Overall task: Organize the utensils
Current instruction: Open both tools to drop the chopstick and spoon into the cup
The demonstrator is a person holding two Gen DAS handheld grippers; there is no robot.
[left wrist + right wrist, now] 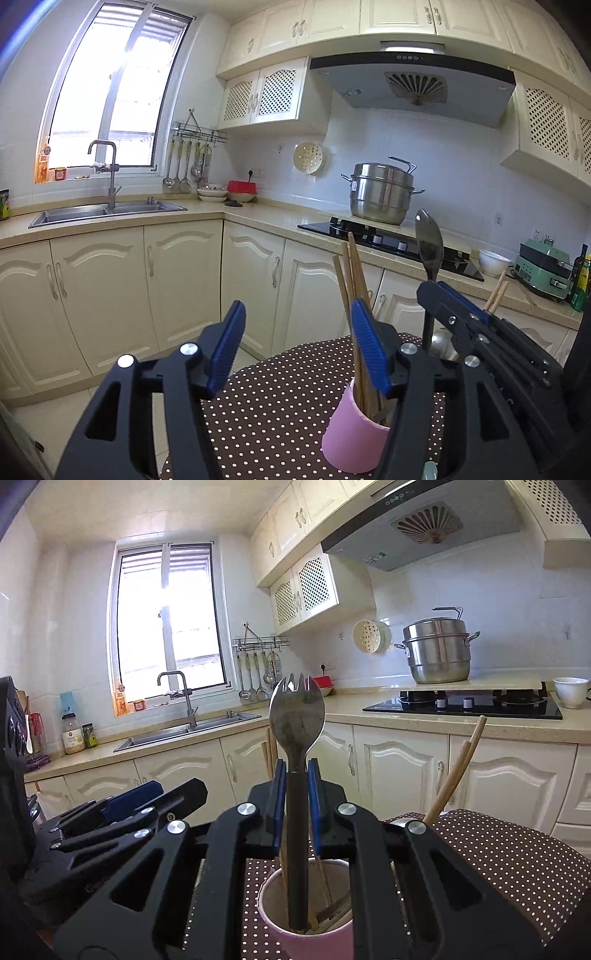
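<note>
Right tool [294, 775] clamps the spork [295, 716] by its dark handle, upright, tip down inside the pink cup [314, 939] right below. Left tool [295, 347] is spread wide, holding nothing, chopsticks [352, 266] just past its right finger. Let go crooked and the spork could tip the light cup. Dotted cloth [280, 398] underneath; cream kitchen beyond.

Each black gripper [297, 347] has ribbed blue pads and silver screws
</note>
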